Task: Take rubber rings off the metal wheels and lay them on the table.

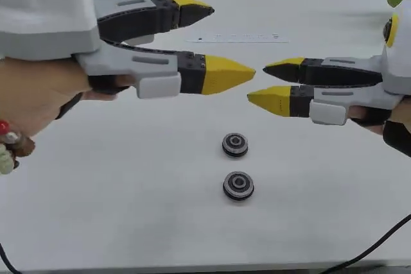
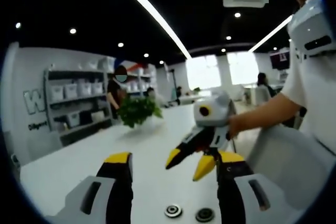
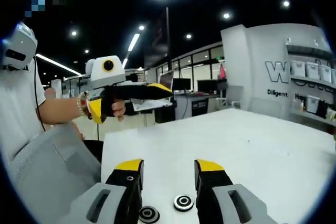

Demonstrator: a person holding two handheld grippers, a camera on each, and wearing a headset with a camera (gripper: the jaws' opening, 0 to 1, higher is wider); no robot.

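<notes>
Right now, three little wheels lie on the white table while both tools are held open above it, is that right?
Not quite: two wheels lie there, not three. The head view shows the farther wheel and the nearer wheel on the white table, with the left tool and the right tool both held open above it.

The far wheel (image 1: 235, 145) and near wheel (image 1: 238, 185) look glossy metal inside matt black rubber rings (image 1: 238, 197), on a smooth, matt white surface (image 1: 128, 210).
</notes>
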